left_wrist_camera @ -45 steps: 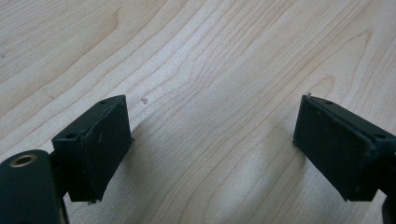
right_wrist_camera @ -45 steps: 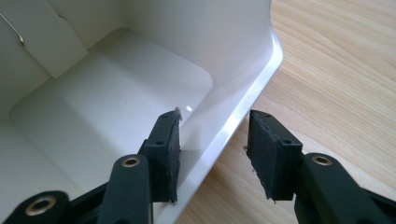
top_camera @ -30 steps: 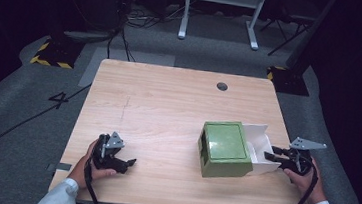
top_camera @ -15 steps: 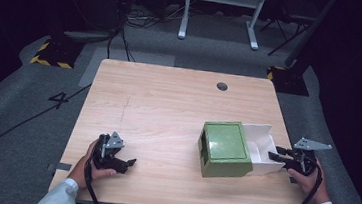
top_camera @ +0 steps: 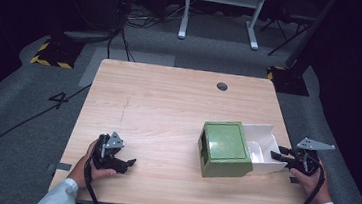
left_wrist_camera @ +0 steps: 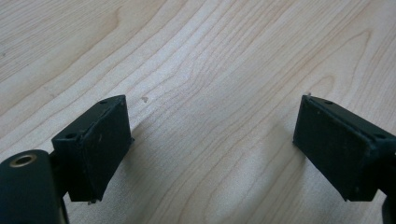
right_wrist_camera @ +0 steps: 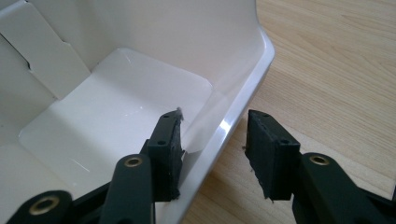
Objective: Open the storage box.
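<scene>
A: Wooden counter (top_camera: 168, 106), pale grain. Green box (top_camera: 223, 149) toward the right front, white tray (top_camera: 264, 149) drawn partway out of its right side.

B: Right gripper (right_wrist_camera: 212, 144) at the tray's outer end. Fingers (right_wrist_camera: 273, 156) parted a moderate way, straddling the tray's white wall: one finger inside, pressed close to the wall, the other outside over bare wood with a gap. Not clamped, by the look of that gap.

A: Same gripper in the high view (top_camera: 284, 158), held by the right hand (top_camera: 312, 177), white sleeve below.

B: Left gripper (top_camera: 125, 163) near the front left of the counter, well apart from the box. Left hand (top_camera: 94, 161) wrapped round it.

A: From the left gripper view (left_wrist_camera: 210, 154), fingers (left_wrist_camera: 95, 140) spread wide, nothing between but wood grain. Height above the counter hard to judge; possibly just off the surface.

B: Dark round hole (top_camera: 222, 86) in the counter near the far edge.
</scene>
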